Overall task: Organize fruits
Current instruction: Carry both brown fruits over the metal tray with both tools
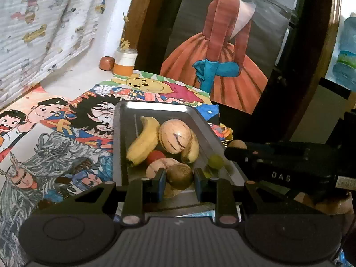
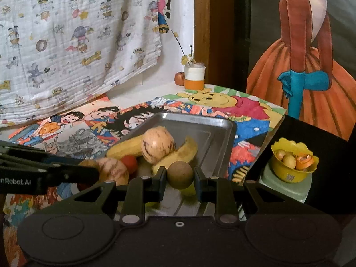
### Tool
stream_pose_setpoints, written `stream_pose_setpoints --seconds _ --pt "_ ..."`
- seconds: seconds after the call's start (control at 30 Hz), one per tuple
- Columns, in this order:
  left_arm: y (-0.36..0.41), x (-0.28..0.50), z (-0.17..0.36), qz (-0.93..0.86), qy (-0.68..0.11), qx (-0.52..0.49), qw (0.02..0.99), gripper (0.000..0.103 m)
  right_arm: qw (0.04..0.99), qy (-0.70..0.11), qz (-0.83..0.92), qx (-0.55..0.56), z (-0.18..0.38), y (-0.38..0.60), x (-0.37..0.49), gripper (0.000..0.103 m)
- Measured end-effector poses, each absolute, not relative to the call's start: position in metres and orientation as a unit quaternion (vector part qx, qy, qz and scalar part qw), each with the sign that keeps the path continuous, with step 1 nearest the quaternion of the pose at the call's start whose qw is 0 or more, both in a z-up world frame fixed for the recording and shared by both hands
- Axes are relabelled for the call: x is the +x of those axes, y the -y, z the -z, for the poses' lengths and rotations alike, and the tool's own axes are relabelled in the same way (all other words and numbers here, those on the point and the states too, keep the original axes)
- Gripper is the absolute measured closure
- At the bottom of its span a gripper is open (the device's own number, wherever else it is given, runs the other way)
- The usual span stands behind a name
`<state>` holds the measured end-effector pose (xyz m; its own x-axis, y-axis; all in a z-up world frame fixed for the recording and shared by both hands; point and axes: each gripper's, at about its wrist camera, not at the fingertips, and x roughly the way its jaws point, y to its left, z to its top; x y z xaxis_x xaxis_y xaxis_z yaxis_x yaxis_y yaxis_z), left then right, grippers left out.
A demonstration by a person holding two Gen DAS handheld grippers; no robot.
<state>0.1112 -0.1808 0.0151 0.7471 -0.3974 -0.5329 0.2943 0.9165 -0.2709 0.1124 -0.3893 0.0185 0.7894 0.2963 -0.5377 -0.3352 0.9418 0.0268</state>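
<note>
A metal tray (image 1: 200, 120) (image 2: 213, 138) lies on a table covered with cartoon drawings. It holds two bananas (image 1: 143, 141) (image 2: 178, 155), two striped pale melons (image 1: 173, 136) (image 2: 158, 144), a small red fruit (image 1: 155, 156) (image 2: 130, 163) and a brown round fruit (image 1: 180, 175) (image 2: 179, 174). In each wrist view the brown fruit shows between the open fingers, with gaps on both sides. My left gripper (image 1: 180, 180) and my right gripper (image 2: 180, 181) are open. A green grape (image 1: 215, 161) lies on the tray's right rim.
A white-and-orange jar (image 1: 125, 63) (image 2: 194, 77) with dry twigs and a small reddish fruit (image 1: 106, 63) (image 2: 179, 78) stand at the table's back. A yellow bowl (image 2: 293, 164) of small fruits sits on a stand to the right. A framed painting leans behind.
</note>
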Motion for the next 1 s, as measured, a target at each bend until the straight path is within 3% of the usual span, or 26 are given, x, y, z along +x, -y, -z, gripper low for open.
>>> stream_pose_setpoints --seconds 1.0 --pt "0.196 0.112 0.004 0.205 -0.336 -0.069 0.917 0.073 0.947 -0.282 -0.150 0.010 0.008 0.399 0.091 0.075"
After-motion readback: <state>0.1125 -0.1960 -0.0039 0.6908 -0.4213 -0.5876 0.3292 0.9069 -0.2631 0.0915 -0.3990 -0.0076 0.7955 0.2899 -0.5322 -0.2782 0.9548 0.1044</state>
